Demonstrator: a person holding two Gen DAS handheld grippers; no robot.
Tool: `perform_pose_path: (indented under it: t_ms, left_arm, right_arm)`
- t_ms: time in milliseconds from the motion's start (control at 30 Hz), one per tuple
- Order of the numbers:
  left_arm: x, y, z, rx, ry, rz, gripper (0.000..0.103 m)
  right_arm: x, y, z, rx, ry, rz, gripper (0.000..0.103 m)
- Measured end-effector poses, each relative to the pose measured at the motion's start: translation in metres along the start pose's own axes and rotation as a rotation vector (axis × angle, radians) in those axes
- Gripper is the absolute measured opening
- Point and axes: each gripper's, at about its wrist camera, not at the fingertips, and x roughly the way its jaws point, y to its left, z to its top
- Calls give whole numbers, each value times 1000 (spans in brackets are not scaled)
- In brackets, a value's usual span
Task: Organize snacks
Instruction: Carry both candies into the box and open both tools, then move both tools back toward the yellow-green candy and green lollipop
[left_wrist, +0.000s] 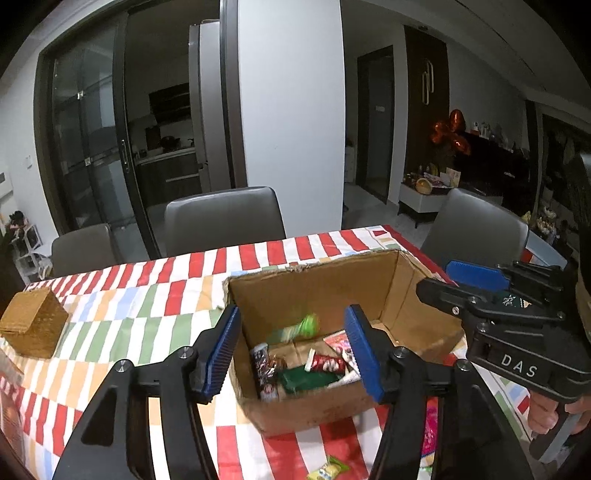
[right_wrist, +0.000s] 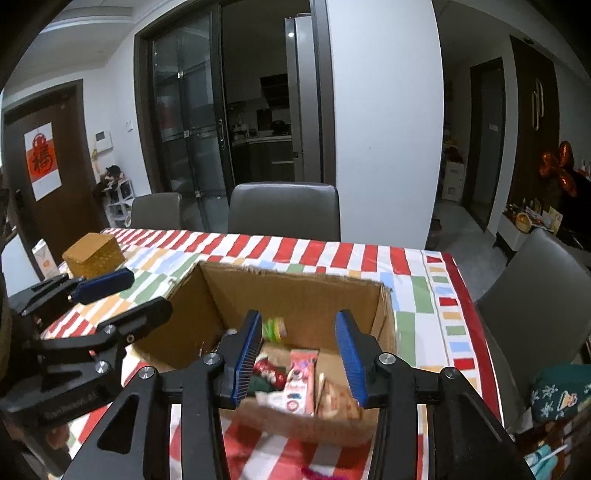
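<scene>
An open cardboard box (left_wrist: 332, 280) is seen on a striped tablecloth (left_wrist: 147, 295), with snack packets (left_wrist: 314, 369) lying inside. Both the left gripper (left_wrist: 291, 354) and right gripper (right_wrist: 299, 358) are held above it, jaws released, nothing grasped. A green packet (left_wrist: 299, 326) appears blurred over the box.

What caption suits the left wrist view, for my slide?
Left gripper open above a cardboard box of snacks on a striped tablecloth.

A table in a striped cloth (left_wrist: 258, 254) carries a cardboard box (left_wrist: 424, 306), a wicker basket (left_wrist: 33, 325) and a loose green snack packet (left_wrist: 328, 470).
</scene>
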Motion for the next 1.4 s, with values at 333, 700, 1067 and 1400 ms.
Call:
perform_pose_path:
  t_ms: [333,700,1067,1400]
  left_arm:
    - [-44,-16,-28,8,-10,0,60]
    - [-70,-31,-62,-8,36,-27,63]
    - [-76,-50,-104,13,123,-37,63]
    - [-60,-63,-148,7,248,-45,63]
  right_arm:
    - [-39,13,-30,-35,6,21,43]
    - [-72,19,-62,-21,26,47,43]
    - [-80,13,-112,13,122,49,43]
    - [-68,7,-161,58,243,66,43]
